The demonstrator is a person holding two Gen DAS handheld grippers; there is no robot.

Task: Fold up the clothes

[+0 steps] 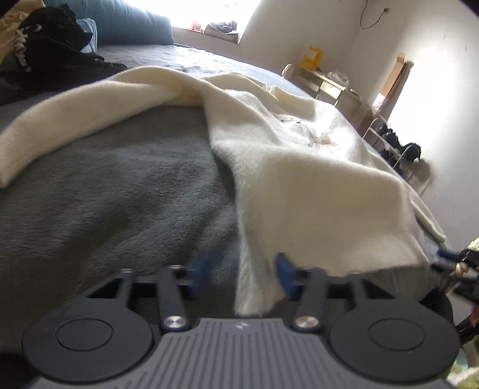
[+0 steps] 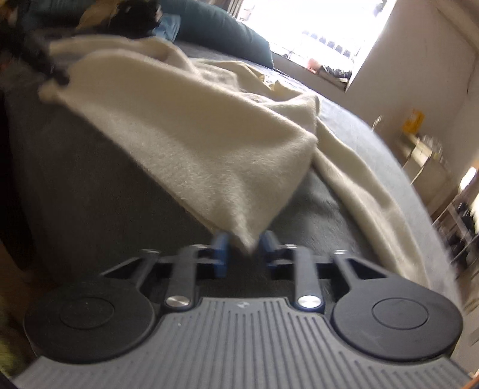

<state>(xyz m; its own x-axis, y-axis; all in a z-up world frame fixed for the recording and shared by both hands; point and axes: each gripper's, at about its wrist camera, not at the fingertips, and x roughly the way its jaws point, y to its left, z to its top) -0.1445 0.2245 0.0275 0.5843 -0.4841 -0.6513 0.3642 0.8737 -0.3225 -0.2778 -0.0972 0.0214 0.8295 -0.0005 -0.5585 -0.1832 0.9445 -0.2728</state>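
Note:
A cream fleece garment (image 1: 299,167) lies spread on a grey bed cover (image 1: 119,203), one sleeve stretched to the left. My left gripper (image 1: 241,273) is open, its blue fingers on either side of the garment's hem corner at the bed's near edge. In the right wrist view the same garment (image 2: 194,143) has its other hem corner between the blue fingers of my right gripper (image 2: 244,248), which stand close around it with a narrow gap. The right gripper (image 1: 449,260) shows at the far right of the left wrist view.
A black garment (image 1: 51,45) and blue pillows (image 1: 131,24) lie at the head of the bed. A window sill (image 1: 209,30) is behind. A desk (image 1: 332,86) and a rack with dark shoes (image 1: 398,146) stand along the right wall.

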